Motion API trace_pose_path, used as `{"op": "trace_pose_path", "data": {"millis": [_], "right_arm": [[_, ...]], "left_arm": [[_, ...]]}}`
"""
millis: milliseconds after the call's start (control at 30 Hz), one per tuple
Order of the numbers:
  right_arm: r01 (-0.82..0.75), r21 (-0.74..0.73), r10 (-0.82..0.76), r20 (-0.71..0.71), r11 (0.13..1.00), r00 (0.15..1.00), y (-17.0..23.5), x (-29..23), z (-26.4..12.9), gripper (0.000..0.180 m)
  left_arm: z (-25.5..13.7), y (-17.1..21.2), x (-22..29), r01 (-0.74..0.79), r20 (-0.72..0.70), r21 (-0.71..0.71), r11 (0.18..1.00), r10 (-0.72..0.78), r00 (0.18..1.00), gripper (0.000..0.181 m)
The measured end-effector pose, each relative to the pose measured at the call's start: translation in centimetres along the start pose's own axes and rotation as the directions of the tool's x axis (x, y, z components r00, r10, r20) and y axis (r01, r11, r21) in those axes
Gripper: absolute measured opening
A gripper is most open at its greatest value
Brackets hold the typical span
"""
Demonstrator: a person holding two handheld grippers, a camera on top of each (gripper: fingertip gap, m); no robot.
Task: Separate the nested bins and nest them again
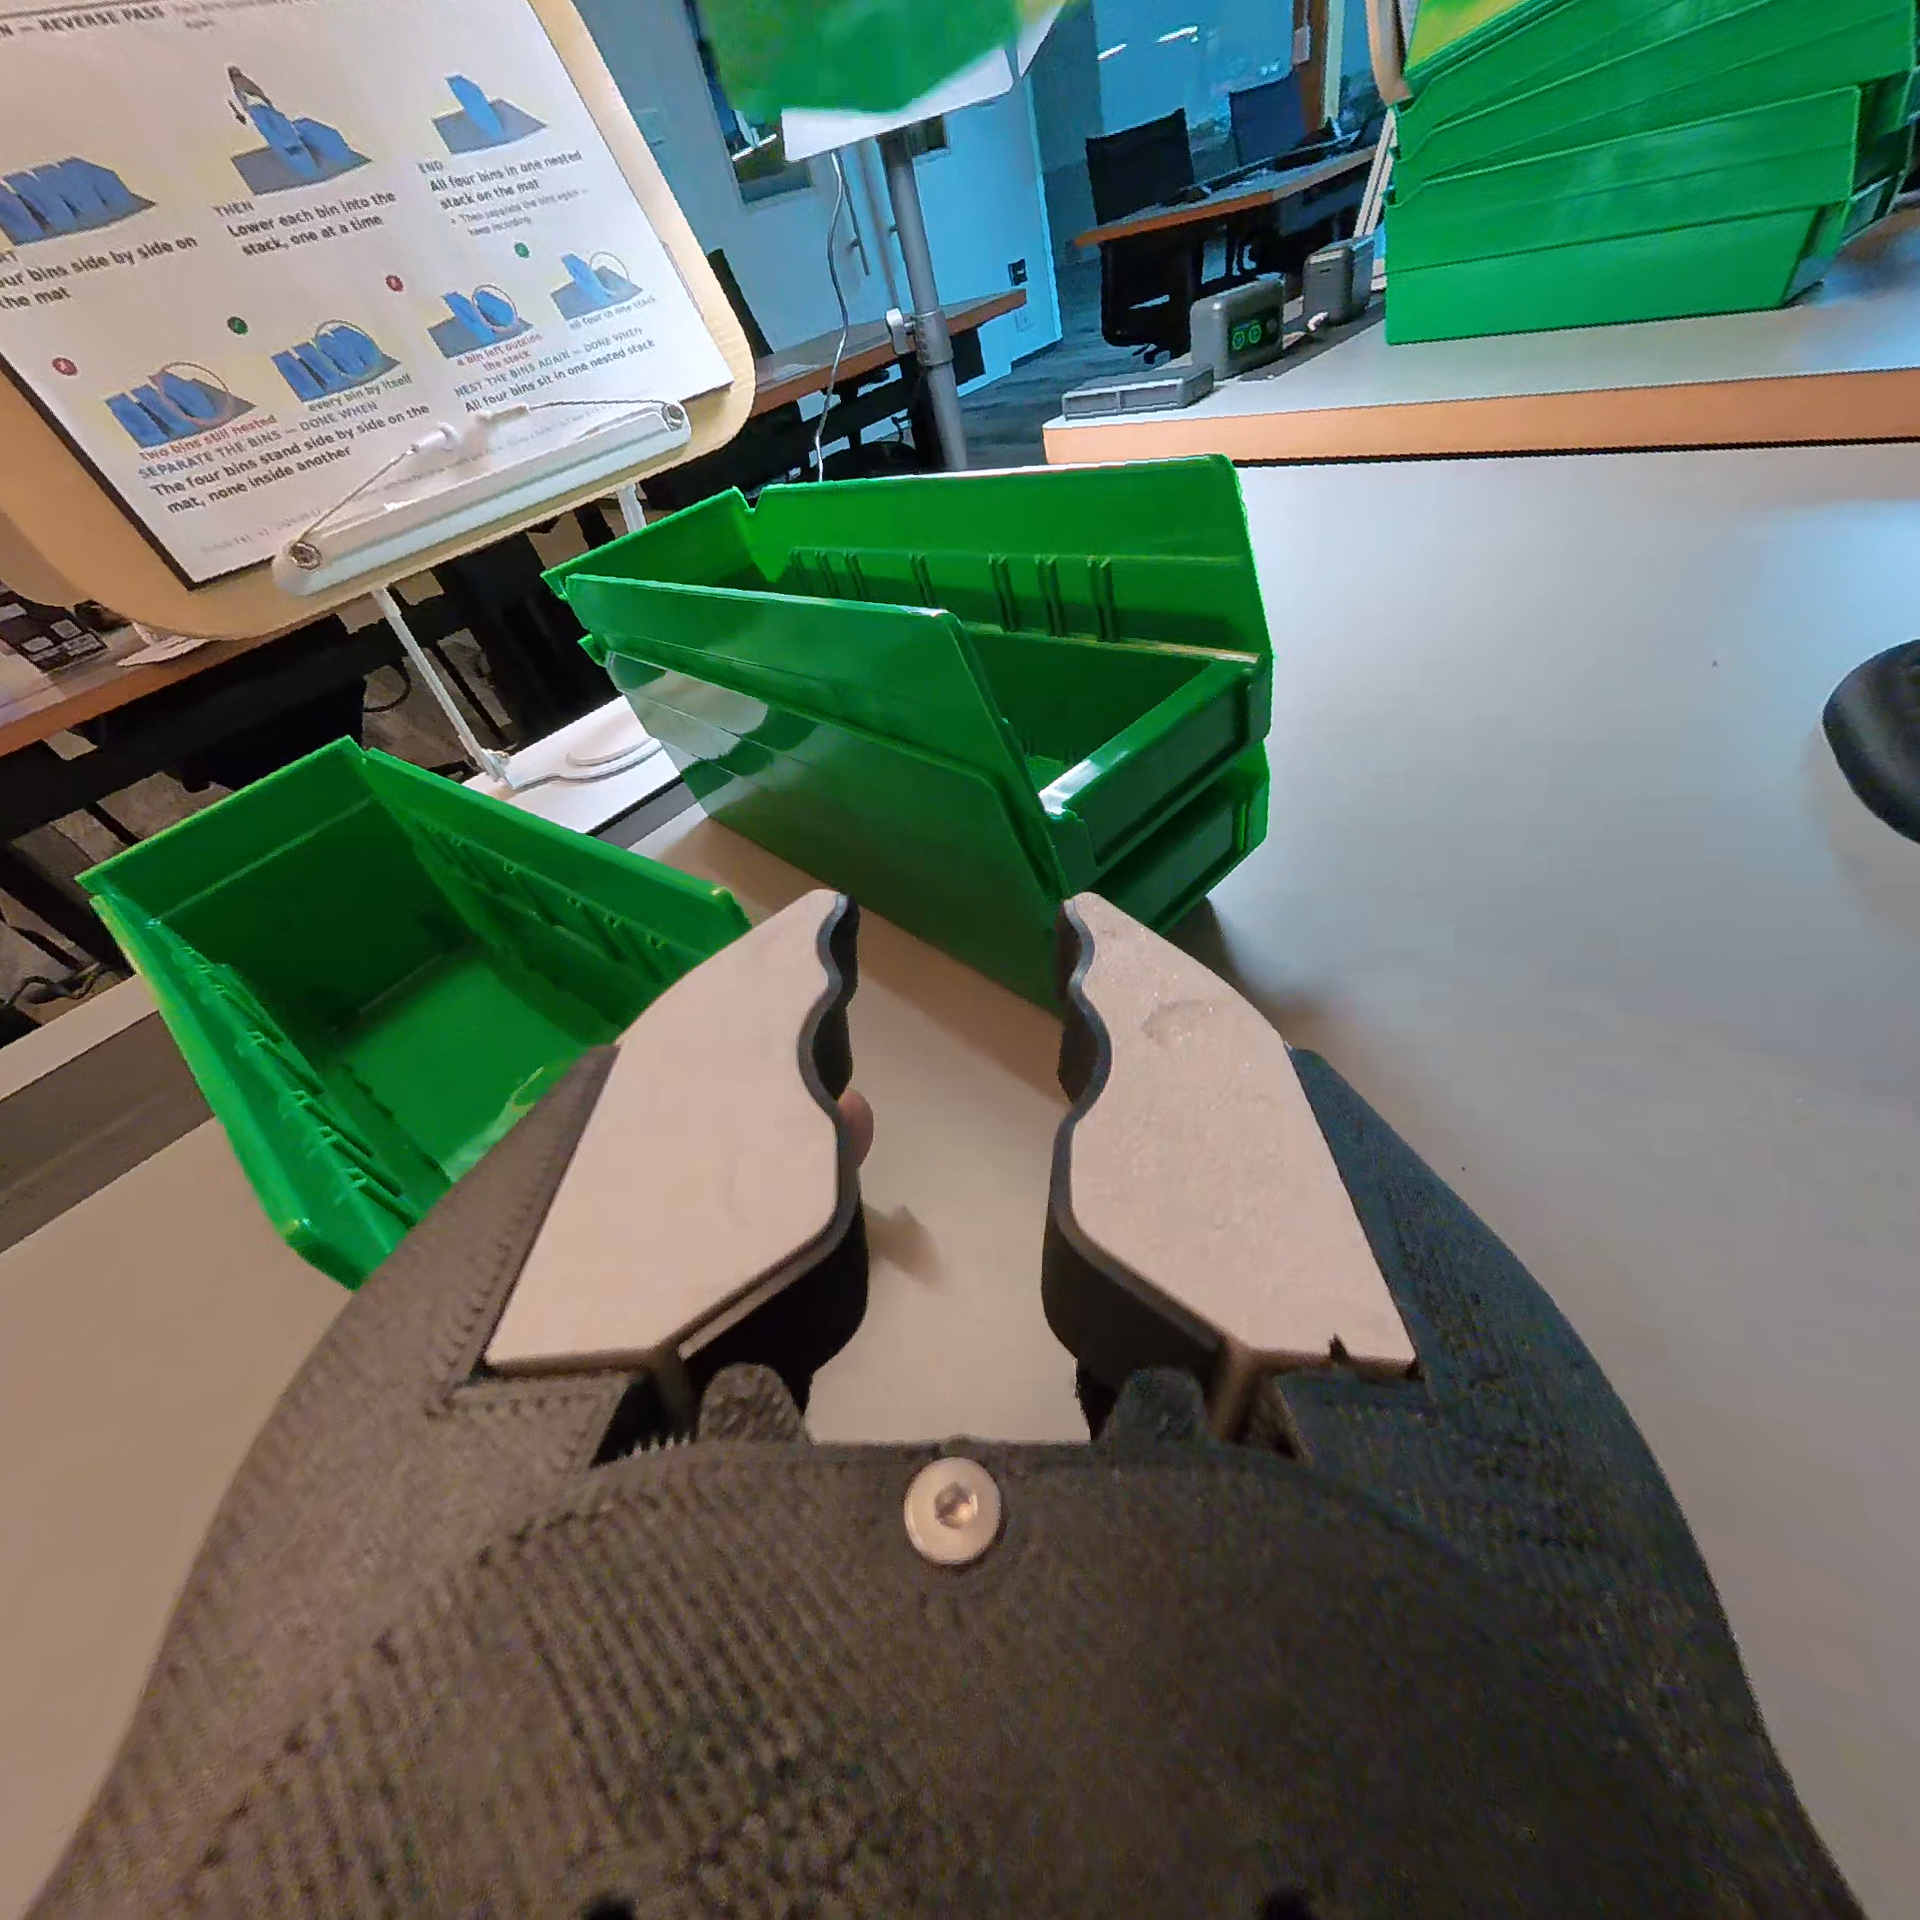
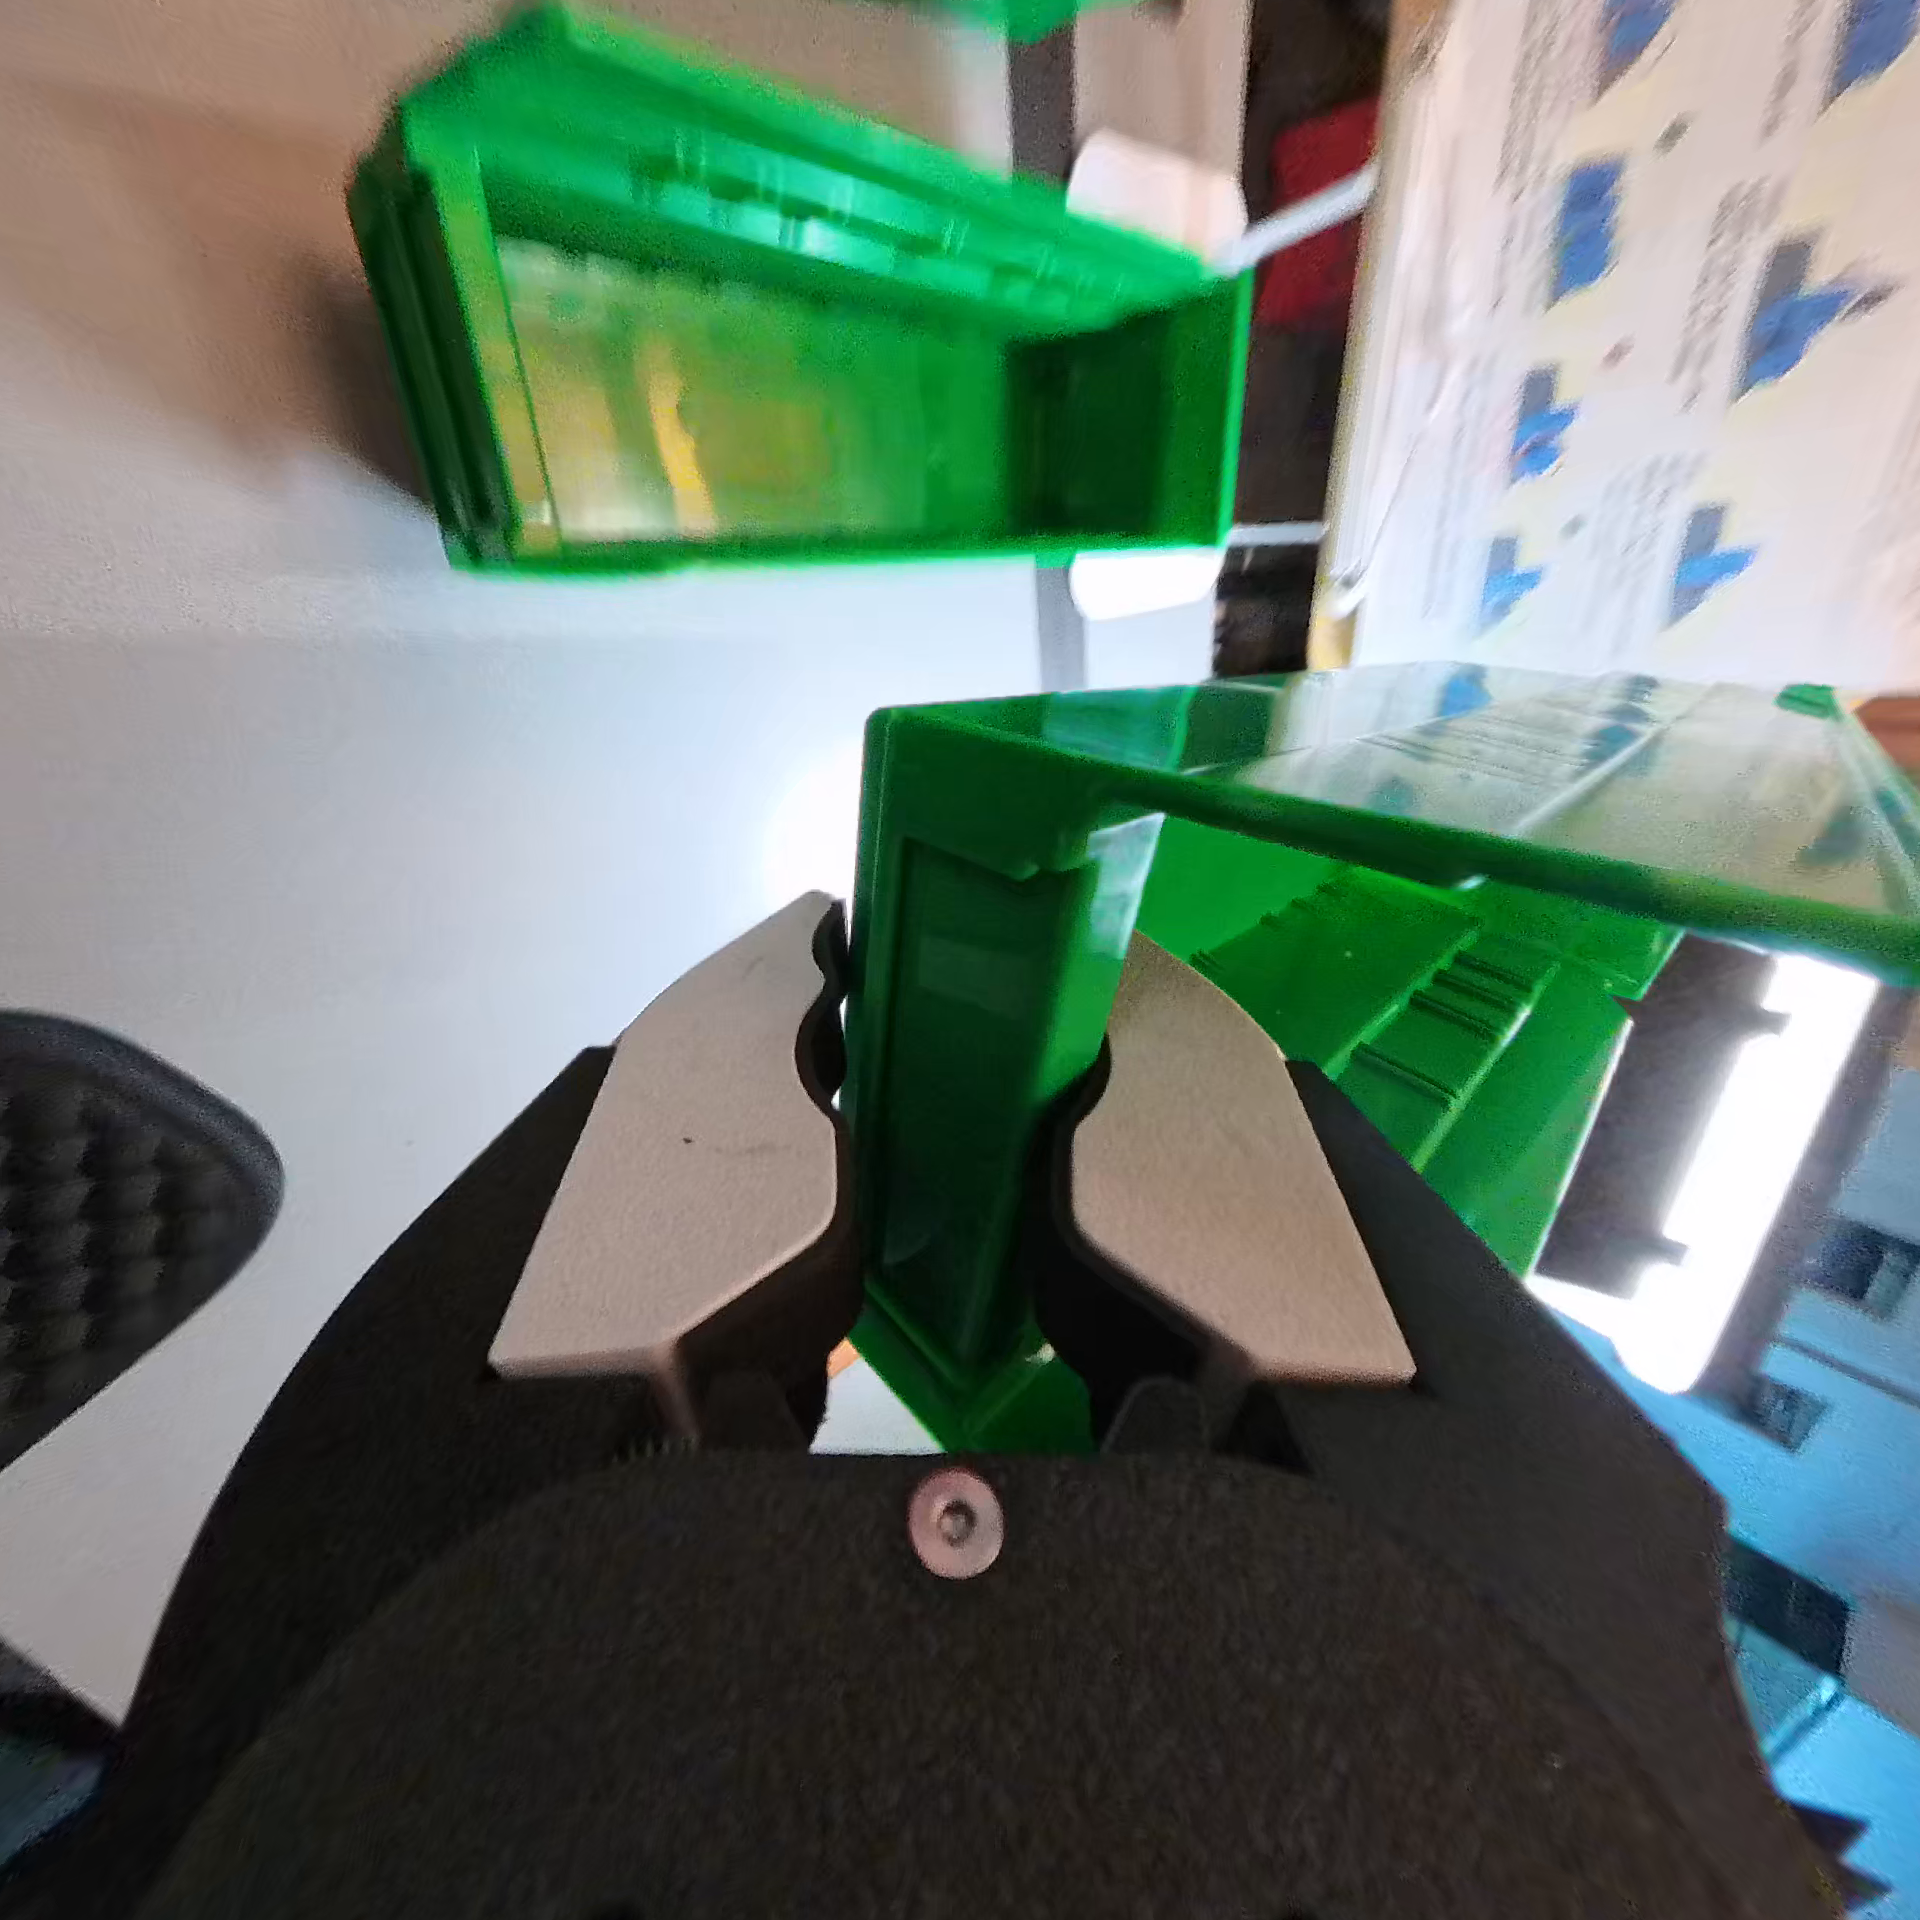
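Note:
A stack of nested green bins (image 1: pixel 935 707) stands on the pale table (image 1: pixel 1558 935) in the left wrist view, its top bin tilted. A single green bin (image 1: pixel 395 997) sits apart at the left, near the table edge. My left gripper (image 1: pixel 956 925) is open and empty, just in front of the stack. In the right wrist view my right gripper (image 2: pixel 977 935) is shut on the front lip of another green bin (image 2: pixel 1455 790), held up off the table. Blurred green bins (image 2: pixel 810 343) lie beyond it on the table.
An instruction board (image 1: pixel 343 260) on a stand sits behind the bins. More green bins (image 1: pixel 1610 187) are piled on a far table at the back right. A black chair (image 1: pixel 1881 727) is at the right edge. A blurred green shape (image 1: pixel 862 52) hangs at the top. My hands' fingertips stand some 25 cm from each other.

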State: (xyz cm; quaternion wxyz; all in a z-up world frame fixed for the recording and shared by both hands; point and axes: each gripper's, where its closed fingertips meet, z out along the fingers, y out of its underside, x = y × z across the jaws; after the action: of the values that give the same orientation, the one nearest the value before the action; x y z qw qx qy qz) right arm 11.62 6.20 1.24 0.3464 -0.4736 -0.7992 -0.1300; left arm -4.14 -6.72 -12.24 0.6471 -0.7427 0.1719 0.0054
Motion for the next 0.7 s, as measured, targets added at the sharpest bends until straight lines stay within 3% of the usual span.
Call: {"op": "trace_pose_path", "data": {"millis": [233, 400, 700], "right_arm": [[-0.033, -0.140, 0.039, 0.045, 0.990, 0.998, 10.3, -6.0, 9.2, 0.038], [0.017, -0.164, -0.006, 0.067, 0.986, 0.998, 14.8, -9.3, 15.1, 0.038], [0.053, -0.202, -0.040, 0.068, 0.978, 0.997, 18.8, -10.1, 18.6, 0.037]], "left_arm": [[0.4, 0.7, 0.3, -0.001, -0.004, -0.027, 1.000, 0.001, 1.000, 0.036], [0.8, 1.6, 0.3, 0.007, -0.005, -0.055, 0.998, -0.007, 1.000, 0.036], [1.1, 2.2, 0.4, 0.011, -0.005, -0.074, 0.997, -0.011, 1.000, 0.036]]}}
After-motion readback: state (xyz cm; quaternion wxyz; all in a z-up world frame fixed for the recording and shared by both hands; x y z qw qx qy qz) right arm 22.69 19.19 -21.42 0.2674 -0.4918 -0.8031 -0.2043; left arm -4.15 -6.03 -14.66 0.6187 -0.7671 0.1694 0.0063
